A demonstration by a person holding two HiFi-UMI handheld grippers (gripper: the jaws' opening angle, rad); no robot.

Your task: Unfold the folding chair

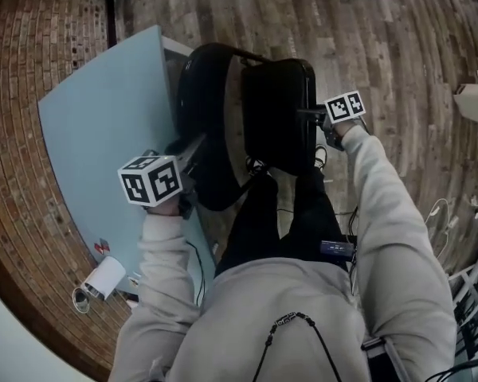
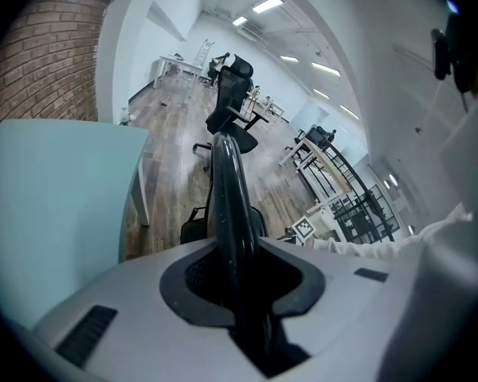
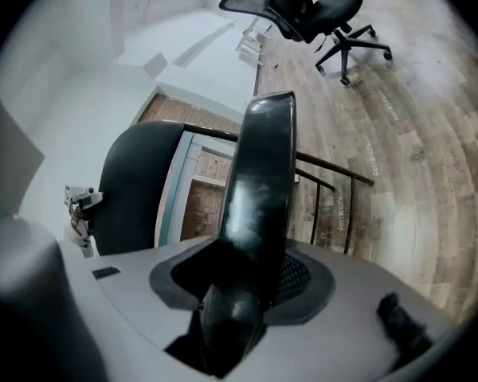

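While the folding chair [image 1: 215, 183] stands on edge between both hands, we clamp the left gripper [image 2: 240, 289] narrowly on its thin rounded panel [image 1: 201, 86] and the right gripper [image 3: 247, 285] wider on its padded panel [image 1: 279, 110]. Each panel's long axis runs straight ahead of the fingers, and the two panels sit near each other, face to face.

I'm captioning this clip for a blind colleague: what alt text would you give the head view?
From above, a person in a grey sweatshirt holds a black folding chair with two grippers: the left gripper clamps its rounded panel, the right gripper its squarer padded panel. A pale blue table is at left.
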